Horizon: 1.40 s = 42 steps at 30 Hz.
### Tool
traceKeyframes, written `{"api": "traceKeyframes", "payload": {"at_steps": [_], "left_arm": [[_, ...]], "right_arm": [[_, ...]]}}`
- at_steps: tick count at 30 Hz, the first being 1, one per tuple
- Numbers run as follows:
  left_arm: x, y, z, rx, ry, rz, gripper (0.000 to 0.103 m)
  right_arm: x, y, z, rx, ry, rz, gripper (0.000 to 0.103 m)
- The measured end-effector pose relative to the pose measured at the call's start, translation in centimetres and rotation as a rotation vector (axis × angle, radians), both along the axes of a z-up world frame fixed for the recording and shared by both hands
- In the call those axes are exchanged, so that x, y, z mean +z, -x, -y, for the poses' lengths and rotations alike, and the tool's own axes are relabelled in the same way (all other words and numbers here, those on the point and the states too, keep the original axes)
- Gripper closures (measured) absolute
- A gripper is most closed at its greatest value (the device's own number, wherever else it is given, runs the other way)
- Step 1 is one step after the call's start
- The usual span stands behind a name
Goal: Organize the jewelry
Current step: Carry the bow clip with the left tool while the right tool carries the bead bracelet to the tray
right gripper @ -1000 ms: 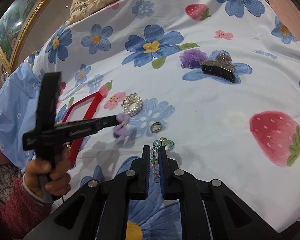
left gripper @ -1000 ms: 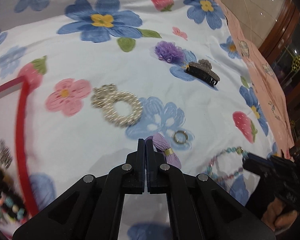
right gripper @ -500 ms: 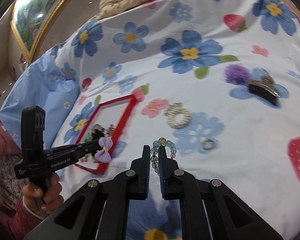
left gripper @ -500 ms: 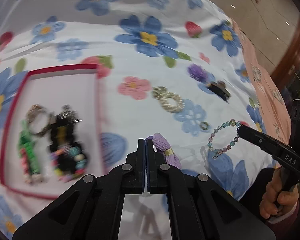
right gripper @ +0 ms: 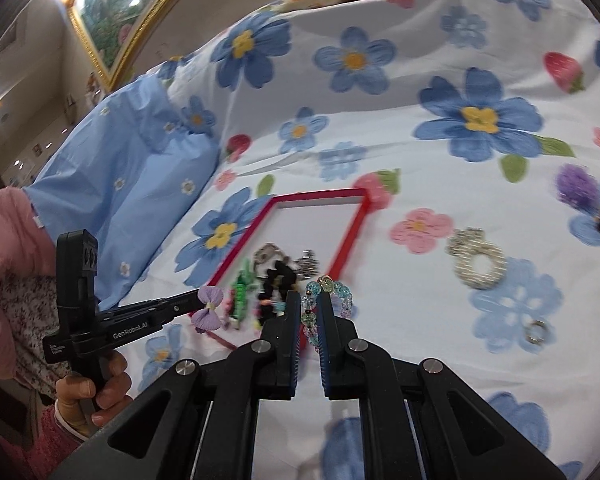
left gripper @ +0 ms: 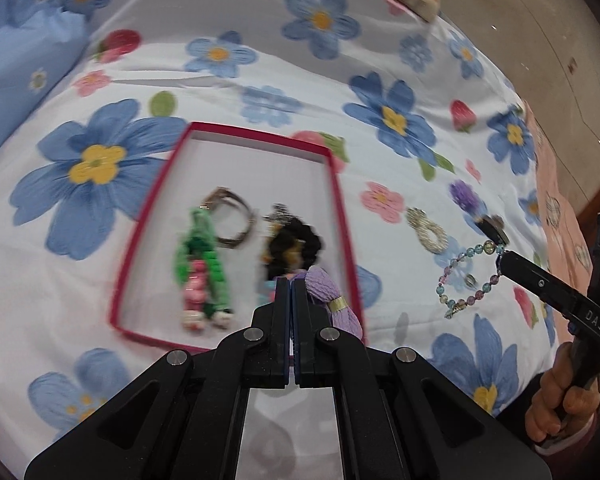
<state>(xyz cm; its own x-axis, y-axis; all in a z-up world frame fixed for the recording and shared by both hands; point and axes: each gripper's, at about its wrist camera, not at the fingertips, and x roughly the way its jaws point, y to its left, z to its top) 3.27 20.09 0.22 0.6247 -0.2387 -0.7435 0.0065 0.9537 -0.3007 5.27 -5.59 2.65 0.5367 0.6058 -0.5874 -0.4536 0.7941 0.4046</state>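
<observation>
Nearest the left wrist camera, the left gripper (left gripper: 291,286) was clenched on a lilac bow (left gripper: 332,300), which now hung over the near right corner of the red tray (left gripper: 342,216). A second before, the same bow had been low over the bedspread with only an edge of the tray in view, so the carry to the tray looked almost complete.

In the right wrist view, the right gripper (right gripper: 309,305) pinched a bead bracelet (right gripper: 332,294) whose loop stood up between its fingers. The bracelet had been lifted clear of the bedspread (right gripper: 380,152) and brought level with the tray's near right side, but it was not yet over the tray.

Inside the tray lay a green beaded piece (left gripper: 202,264), a silver ring-shaped piece (left gripper: 232,220) and a dark blurred cluster (left gripper: 296,246).

Farther out on the bedspread, a pearl ring-shaped piece (right gripper: 478,266) and a small gold ring (right gripper: 538,332) rested unsorted. Beyond them sat a purple fluffy piece (right gripper: 578,184) beside a dark hair clip (left gripper: 494,230).

Judging by this, both held items were close to release, and four loose pieces would remain.
</observation>
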Motion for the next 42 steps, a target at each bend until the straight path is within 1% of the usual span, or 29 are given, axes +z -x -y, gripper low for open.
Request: {"api": "traceKeyframes", "payload": {"at_steps": [8,14,18,24,31,36,42], "left_arm": [[-1.4,0.1,-3.5,0.072,0.000,-0.030,0.103],[-2.7,-0.3,-5.0,0.103,0.003,-0.056,0.103],[-3.7,-1.0,-5.5,0.112,-0.019,-0.075,0.103],[-5.5,-2.2,-5.6,0.104,-0.032,-0.111,0.103],[-6.7,-2.8,-5.3,0.095,-0.061,-0.145,0.103],[-7.1,-3.0,-5.6,0.098,-0.057,-0.157,0.103],[-7.3,-3.1,-5.5,0.098,-0.061,-0.164,0.103]], "right_arm": [[0.4,-0.4,-5.4,0.093,-0.013,0.009,0.095],[-1.0,-1.2,-9.5,0.159,-0.014,-0.030,0.095],[-2.4,-1.8,-11.1,0.182,0.004,-0.057,0.095],[-5.7,-3.0,-11.5,0.160,0.066,-0.114,0.095],[-8.8,-3.8,-11.4,0.160,0.119,-0.187,0.095],[-10.2,-3.9,-11.7,0.162,0.154,-0.217,0.095],[-10.6,-4.3,-11.7,0.153,0.160,-0.230,0.095]]}}
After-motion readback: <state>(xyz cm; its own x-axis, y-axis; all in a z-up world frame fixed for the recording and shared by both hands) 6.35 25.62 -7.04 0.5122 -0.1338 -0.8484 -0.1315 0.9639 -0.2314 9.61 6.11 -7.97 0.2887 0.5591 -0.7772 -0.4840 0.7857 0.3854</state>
